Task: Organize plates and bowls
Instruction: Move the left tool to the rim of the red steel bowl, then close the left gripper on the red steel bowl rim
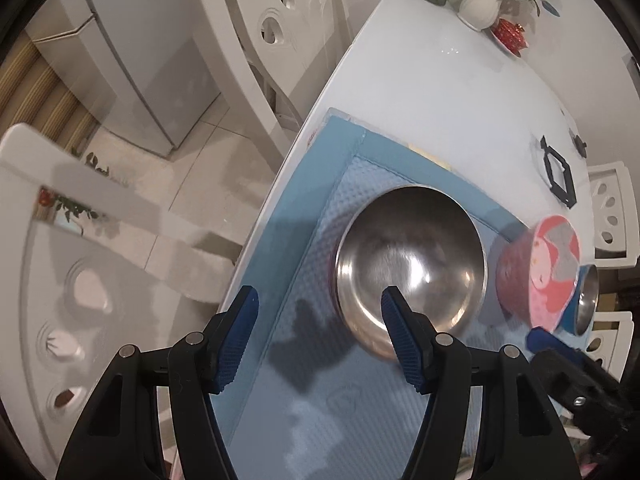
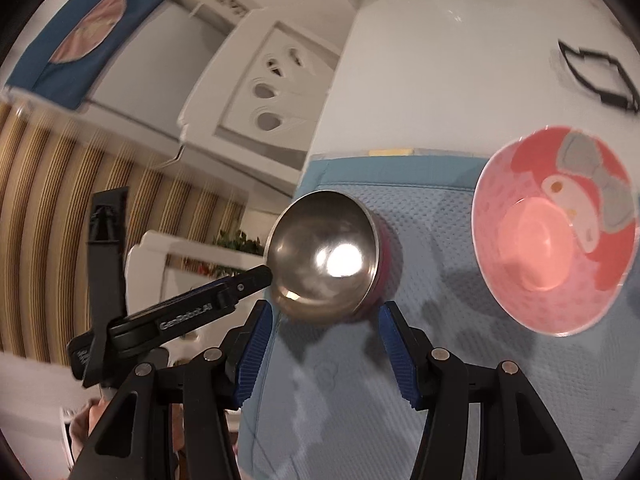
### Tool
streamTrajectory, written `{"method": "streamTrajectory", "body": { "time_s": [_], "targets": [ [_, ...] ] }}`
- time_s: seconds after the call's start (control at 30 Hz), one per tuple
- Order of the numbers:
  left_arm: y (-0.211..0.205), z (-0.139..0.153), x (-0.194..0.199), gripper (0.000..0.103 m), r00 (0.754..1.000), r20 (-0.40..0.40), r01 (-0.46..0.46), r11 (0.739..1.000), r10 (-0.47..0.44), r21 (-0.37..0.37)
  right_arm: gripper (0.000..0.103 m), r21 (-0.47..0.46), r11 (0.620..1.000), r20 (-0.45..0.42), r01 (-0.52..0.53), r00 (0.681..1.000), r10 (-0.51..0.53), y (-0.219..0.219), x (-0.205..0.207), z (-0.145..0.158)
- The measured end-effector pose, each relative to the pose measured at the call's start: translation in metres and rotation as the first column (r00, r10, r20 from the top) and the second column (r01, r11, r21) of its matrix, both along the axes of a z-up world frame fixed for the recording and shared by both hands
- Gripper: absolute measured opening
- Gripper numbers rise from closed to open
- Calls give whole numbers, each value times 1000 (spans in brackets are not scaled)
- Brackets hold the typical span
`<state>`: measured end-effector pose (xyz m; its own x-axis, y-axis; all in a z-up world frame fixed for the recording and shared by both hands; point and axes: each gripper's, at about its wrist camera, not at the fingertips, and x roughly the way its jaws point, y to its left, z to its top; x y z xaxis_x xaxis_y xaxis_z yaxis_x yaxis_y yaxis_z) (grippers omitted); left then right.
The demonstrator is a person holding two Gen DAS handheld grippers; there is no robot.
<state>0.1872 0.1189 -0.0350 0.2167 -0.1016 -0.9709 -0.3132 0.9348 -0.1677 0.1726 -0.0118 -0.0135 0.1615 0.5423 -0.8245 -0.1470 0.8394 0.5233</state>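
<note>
Grip point for the rigid, slippery round stainless-steel bowl: thin rim at 6 o'clock, between wide-open left hand-held gripper fingers.

We see the small steel bowl half hidden behind the pink bowl; motion blurs the chairs.

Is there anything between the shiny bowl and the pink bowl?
No. In the right wrist view, only bare blue mat lies between the shiny bowl and the pink bowl.
</note>
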Motion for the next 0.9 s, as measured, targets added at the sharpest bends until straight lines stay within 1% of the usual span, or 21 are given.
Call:
{"method": "streamTrajectory", "body": {
  "time_s": [0.07, 0.2, 0.23, 0.33, 0.43, 0.5, 0.6, 0.63, 0.8, 0.9],
  "targets": [
    [-2, -9, 6, 62, 1000, -1, 6, 1000, -6, 5, 54, -8, 1000, -15, 20, 1000, -20, 2, 6, -16],
    [-6, -21, 12, 60, 1000, -10, 11, 1000, -11, 4, 54, 0, 1000, -42, 24, 999, -24, 5, 15, -38],
    [-8, -24, 13, 60, 1000, -12, 11, 1000, -11, 14, 54, -5, 1000, -44, 26, 999, -26, 6, 18, -43],
    [-11, -30, 16, 60, 1000, -20, 22, 999, -22, 25, 54, -56, 998, -51, 22, 998, -25, 9, 27, -56],
    [-15, -38, 20, 59, 999, -32, 30, 999, -29, 41, 54, -73, 997, -57, 8, 998, -12, 13, 32, -64],
    [-15, -42, 22, 57, 999, -37, 28, 999, -27, 37, 54, -102, 995, -57, -10, 998, 4, 17, 35, -70],
    [-13, -49, 22, 51, 999, -39, 10, 1000, -10, -7, 54, -123, 992, -59, -27, 998, 19, 23, 38, -77],
    [-13, -50, 21, 47, 999, -41, 7, 1000, -8, -1, 53, -128, 991, -59, -31, 998, 24, 25, 39, -79],
    [-10, -52, 24, 45, 1000, -26, 4, 1000, -4, -4, 48, -162, 985, -67, -55, 997, 45, 32, 41, -89],
    [-13, -51, 26, 35, 1000, -7, 24, 1000, -24, -8, 45, -173, 983, -67, -58, 997, 47, 36, 44, -93]
  ]
}}
